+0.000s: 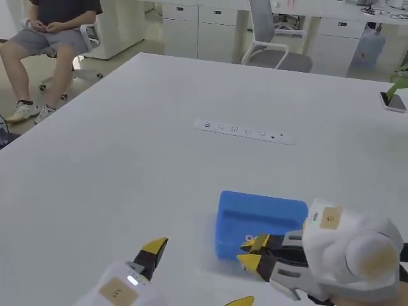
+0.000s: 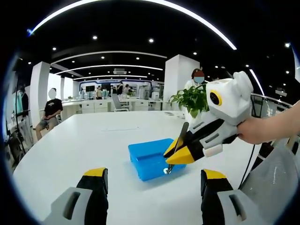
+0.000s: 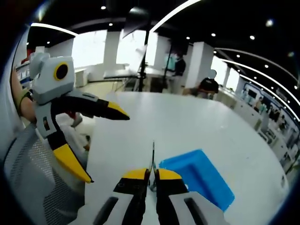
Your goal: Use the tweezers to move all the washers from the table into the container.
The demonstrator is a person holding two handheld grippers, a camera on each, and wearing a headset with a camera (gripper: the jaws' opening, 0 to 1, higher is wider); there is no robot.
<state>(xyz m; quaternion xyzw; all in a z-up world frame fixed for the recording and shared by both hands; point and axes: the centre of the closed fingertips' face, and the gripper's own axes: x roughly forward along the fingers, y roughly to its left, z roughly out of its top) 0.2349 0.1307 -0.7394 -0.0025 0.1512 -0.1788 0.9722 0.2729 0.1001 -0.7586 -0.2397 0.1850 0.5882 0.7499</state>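
Tweezers (image 3: 153,157) sit between the jaws of your right gripper (image 3: 151,174). The jaws are pressed together on the handle part, so the two thin legs close and reach forward along the jaws. The tip points down at the near edge of the container (image 2: 146,161). I cannot tell if it is just inside the rim or just outside it.

At the tip in the left gripper view there is a small shiny spot, perhaps a washer (image 2: 167,171), but it is too small to be sure. If it is one, I judge that you hold the tweezers low there to release it over the rim.

Your left gripper (image 2: 154,173) has its jaws spread wide and pinches nothing. It hovers low above the tabletop (image 1: 159,159), just beside the container, probably ready to steady it.

The tweezers look dark, narrow and flat, and they taper to a fine point. The container is a shallow blue rectangular tray, flat on the white tabletop.
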